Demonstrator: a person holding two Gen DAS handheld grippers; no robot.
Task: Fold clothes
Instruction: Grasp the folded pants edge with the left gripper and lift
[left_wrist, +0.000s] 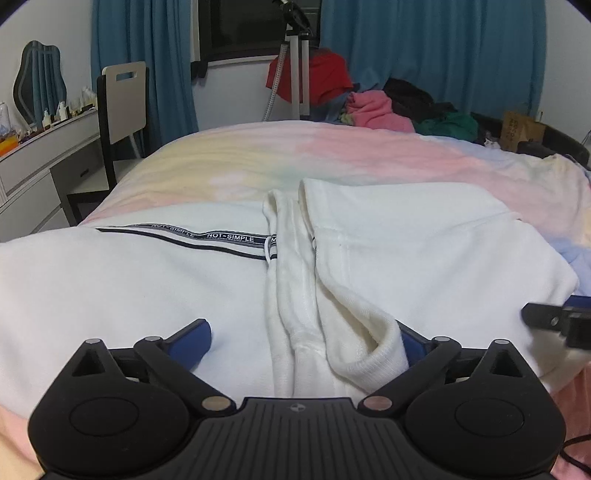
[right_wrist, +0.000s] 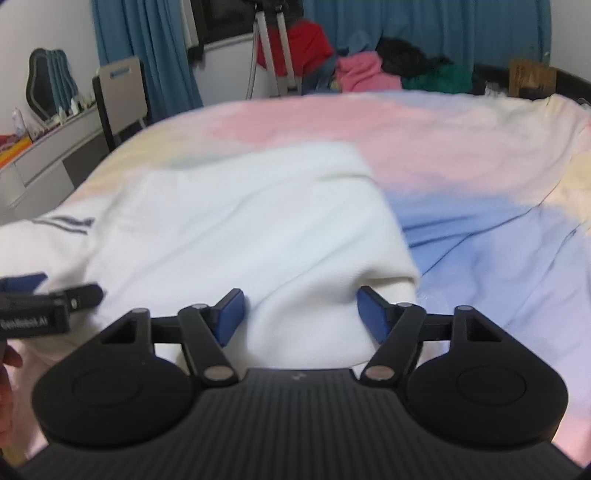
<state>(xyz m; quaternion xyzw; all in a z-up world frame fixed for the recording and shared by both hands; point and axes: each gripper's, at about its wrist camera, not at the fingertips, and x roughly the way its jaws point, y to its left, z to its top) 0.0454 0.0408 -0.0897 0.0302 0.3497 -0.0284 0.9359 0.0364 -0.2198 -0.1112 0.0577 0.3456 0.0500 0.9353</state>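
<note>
A white garment (left_wrist: 147, 288) with a black-and-white "NOT-SIMPLE" band (left_wrist: 207, 238) lies spread on the pastel bedspread (left_wrist: 332, 151). One side is folded over its middle. My left gripper (left_wrist: 303, 341) hovers low over the near hem, open wide, and a ribbed cuff (left_wrist: 369, 354) lies beside its right finger (left_wrist: 412, 343). My right gripper (right_wrist: 299, 314) is open over the garment's right edge (right_wrist: 295, 221), with a rounded fold of white cloth between its blue pads, which do not press on it. Each gripper shows at the other view's edge: the right gripper (left_wrist: 550, 321), the left gripper (right_wrist: 48, 295).
A pile of red, pink, black and green clothes (left_wrist: 373, 103) lies past the far side of the bed, beside a tripod (left_wrist: 301, 70) and blue curtains. A chair (left_wrist: 122, 107) and a desk (left_wrist: 44, 147) stand at the left. A cardboard box (left_wrist: 522, 129) is at the far right.
</note>
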